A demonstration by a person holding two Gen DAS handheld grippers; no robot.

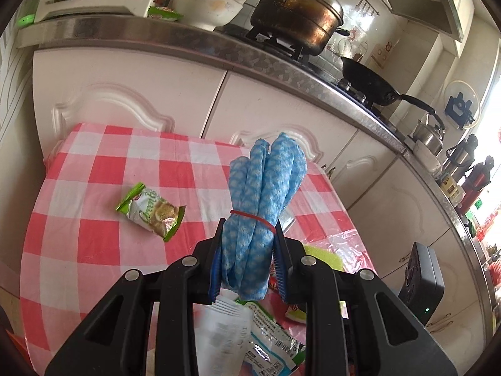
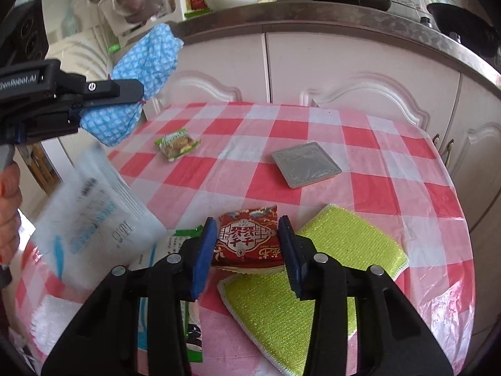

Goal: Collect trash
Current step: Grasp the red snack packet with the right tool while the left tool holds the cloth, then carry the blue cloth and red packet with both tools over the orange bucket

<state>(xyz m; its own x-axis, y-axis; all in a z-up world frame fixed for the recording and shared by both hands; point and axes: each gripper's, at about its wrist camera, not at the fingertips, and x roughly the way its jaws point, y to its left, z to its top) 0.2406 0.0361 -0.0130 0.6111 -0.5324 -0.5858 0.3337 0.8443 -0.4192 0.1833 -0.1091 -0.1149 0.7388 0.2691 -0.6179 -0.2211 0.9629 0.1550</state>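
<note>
Both fingers closed, cloth bundle (image 1: 266,206), red packet (image 2: 247,241)

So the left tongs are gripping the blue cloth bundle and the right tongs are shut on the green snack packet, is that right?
Not quite. In the right wrist view the right tongs are shut on the red snack packet; the green snack packet lies free on the table. The left tongs do grip the blue cloth bundle.

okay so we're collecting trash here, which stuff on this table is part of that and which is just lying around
Trash: red snack packet in the right gripper; green biscuit wrapper; white plastic pouch.

Lying about: yellow-green scrub pads; grey square coaster; blue cloth bundle, clamped in the left gripper.
</note>
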